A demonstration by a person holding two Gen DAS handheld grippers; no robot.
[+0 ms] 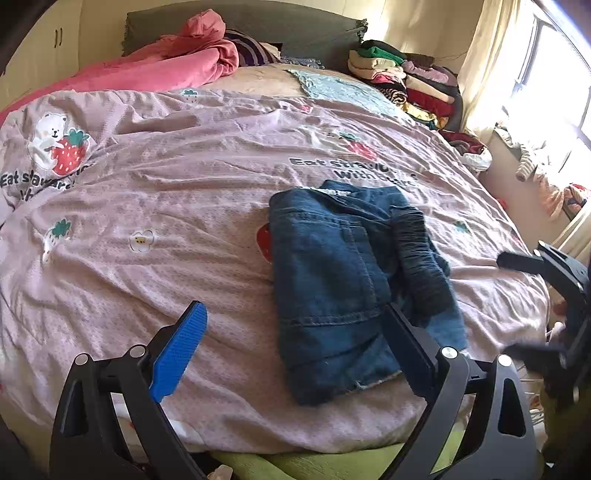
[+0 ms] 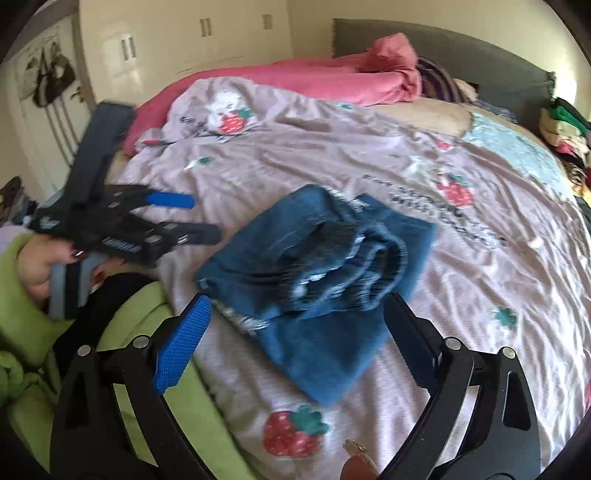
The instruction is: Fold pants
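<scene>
The folded blue denim pants (image 1: 332, 280) are lying near the front edge of the pink strawberry-print bedspread (image 1: 147, 184); left gripper (image 1: 295, 350) and right gripper (image 2: 295, 332) are both standing spread, holding nothing.

Lilac duvet cover (image 1: 184, 192) printed with strawberries and a bear, spread wrinkled over the bed. Behind it, a bunched pink blanket (image 1: 177, 62) against the grey headboard (image 1: 295, 26); at the far corner, a stack of folded clothes (image 1: 410, 81) beside a cream curtain (image 1: 484, 66).
</scene>
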